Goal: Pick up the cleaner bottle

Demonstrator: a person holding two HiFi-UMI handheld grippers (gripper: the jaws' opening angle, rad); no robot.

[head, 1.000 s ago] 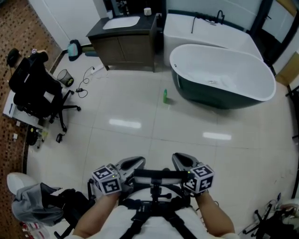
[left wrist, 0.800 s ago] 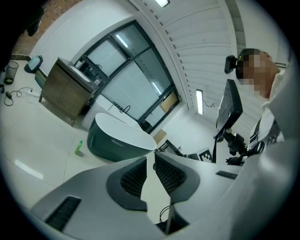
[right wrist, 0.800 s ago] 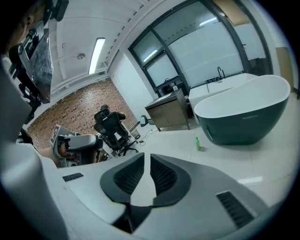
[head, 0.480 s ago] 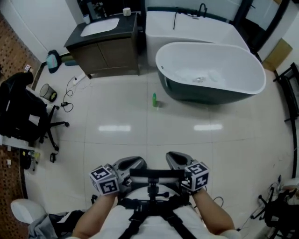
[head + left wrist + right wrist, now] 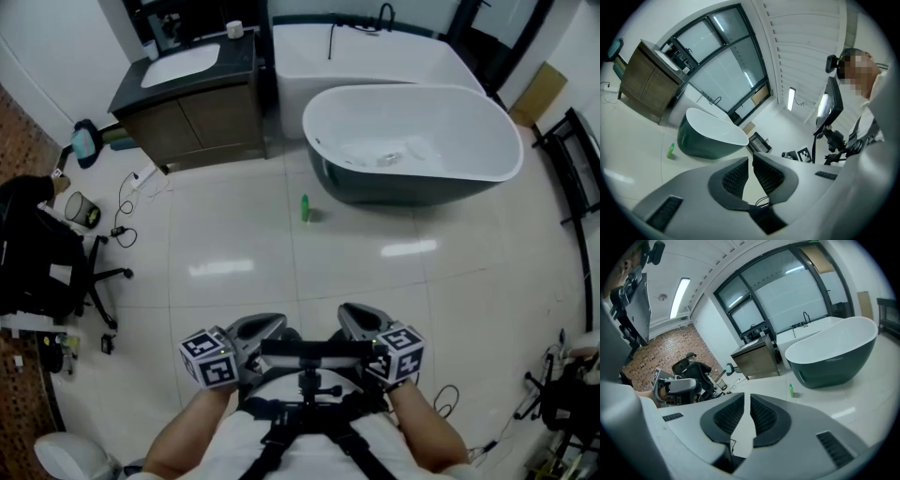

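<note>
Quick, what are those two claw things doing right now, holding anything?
Left gripper: jaws have just been closing, now shut, nothing between them.
Right gripper: jaws slightly apart, empty.

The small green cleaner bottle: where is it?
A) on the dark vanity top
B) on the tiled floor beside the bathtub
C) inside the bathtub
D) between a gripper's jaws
B: the small green cleaner bottle stands upright on the pale tiled floor near one end of the dark green white-rimmed bathtub.
</note>
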